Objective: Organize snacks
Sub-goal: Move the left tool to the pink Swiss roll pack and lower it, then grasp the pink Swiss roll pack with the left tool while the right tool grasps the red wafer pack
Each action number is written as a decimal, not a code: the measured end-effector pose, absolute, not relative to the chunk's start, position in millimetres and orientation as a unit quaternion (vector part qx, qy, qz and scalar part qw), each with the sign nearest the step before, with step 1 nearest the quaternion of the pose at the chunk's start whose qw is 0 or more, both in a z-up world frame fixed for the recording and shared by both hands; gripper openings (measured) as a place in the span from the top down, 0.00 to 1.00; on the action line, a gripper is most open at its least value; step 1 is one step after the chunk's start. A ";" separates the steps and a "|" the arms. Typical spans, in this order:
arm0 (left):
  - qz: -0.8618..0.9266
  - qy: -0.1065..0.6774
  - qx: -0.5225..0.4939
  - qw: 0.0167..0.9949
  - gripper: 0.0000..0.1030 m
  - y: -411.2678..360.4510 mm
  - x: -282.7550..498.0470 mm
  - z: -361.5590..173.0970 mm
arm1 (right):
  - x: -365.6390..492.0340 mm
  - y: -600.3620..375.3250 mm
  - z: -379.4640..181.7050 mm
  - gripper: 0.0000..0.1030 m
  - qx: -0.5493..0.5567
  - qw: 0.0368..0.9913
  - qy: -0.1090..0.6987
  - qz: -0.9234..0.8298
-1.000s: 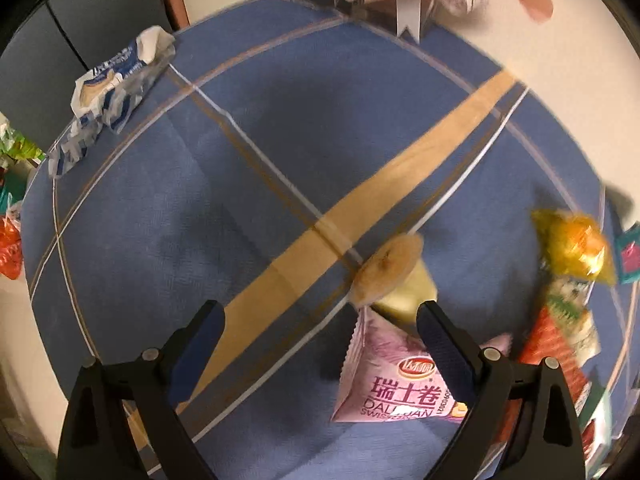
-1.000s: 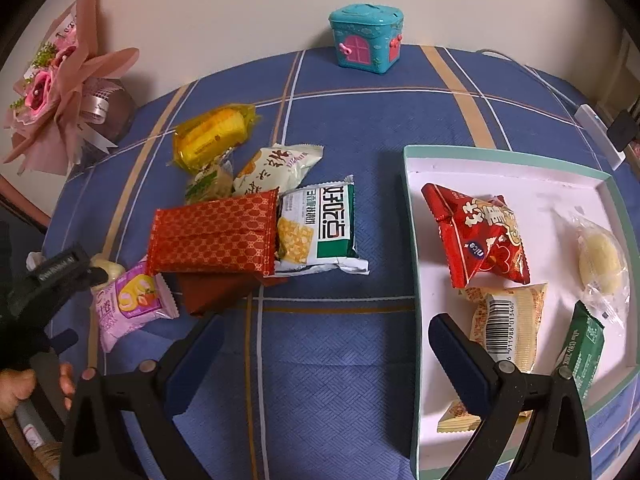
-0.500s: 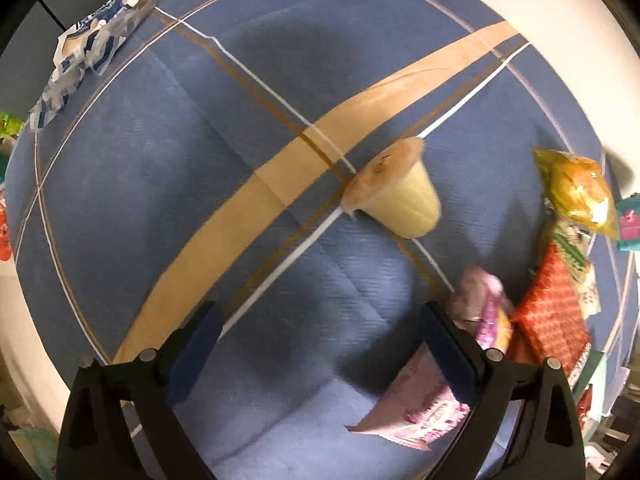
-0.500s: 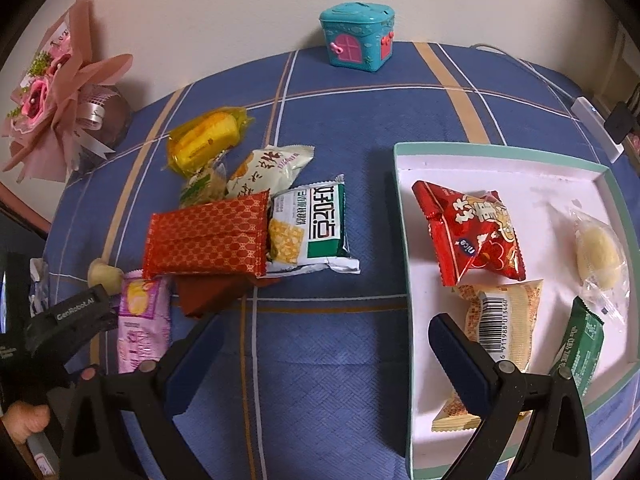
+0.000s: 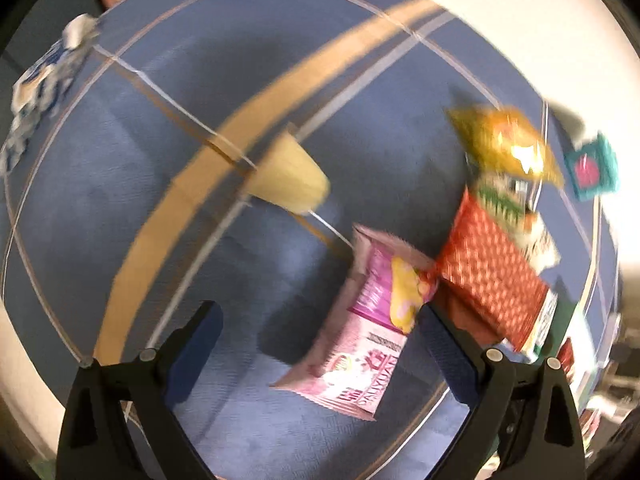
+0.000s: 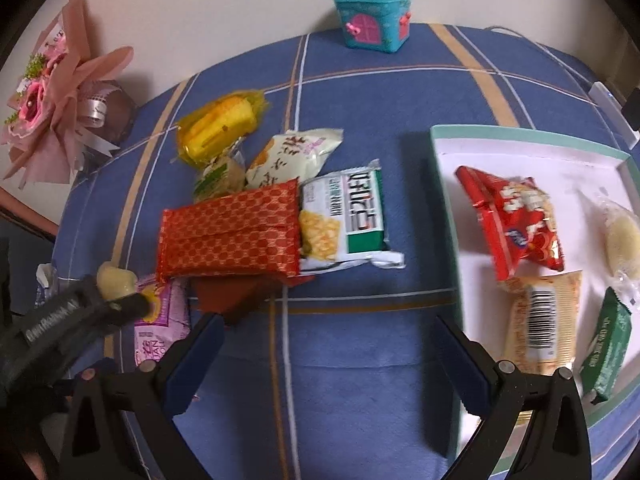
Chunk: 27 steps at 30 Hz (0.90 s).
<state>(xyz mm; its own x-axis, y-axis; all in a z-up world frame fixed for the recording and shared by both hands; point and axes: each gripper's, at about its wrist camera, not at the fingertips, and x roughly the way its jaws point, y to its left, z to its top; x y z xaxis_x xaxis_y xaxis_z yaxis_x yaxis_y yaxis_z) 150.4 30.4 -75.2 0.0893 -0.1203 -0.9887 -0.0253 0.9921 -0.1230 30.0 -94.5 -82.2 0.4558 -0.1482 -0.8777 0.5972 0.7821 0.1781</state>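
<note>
Two open grippers hang over a blue plaid surface (image 6: pixel 340 360) strewn with snacks, most of them not yet sorted. The white tray (image 6: pixel 532 156) on the right — seen only from the right wrist — already holds a red bag (image 6: pixel 516 224), a barcoded pack (image 6: pixel 540 320), a green packet (image 6: pixel 608 352) and a pale bun (image 6: pixel 620 236).

The loose pile sits mid-surface: a red dotted pack (image 6: pixel 230 232) overlapping a green-and-white cracker pack (image 6: pixel 348 216), with a yellow wrapper (image 6: pixel 220 124) behind them.

In the past second the left gripper (image 5: pixel 316 344) has swung from the bare cloth toward this pile; the pink Swiss-roll packet (image 5: pixel 360 340) now lies between its spread fingers, untouched. The jelly cup (image 5: pixel 288 176), on its side, has slid farther up the left view. By the look of it, the pink packet is the next pick.

The right gripper (image 6: pixel 328 356), fingers also spread and empty, hovers between pile and tray.

Only the left wrist shows the blue-and-white wrapper (image 5: pixel 44 76) at the far edge — though heavily blurred. Only the right shows the bouquet (image 6: pixel 60 92) and, clearly, the teal toy house (image 6: pixel 372 16) by the wall.
</note>
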 end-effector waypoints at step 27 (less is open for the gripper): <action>-0.095 0.672 -0.157 0.717 0.57 63.2 188.9 -81.3 | 85.0 -75.7 -90.2 0.00 0.215 0.810 0.481 -0.256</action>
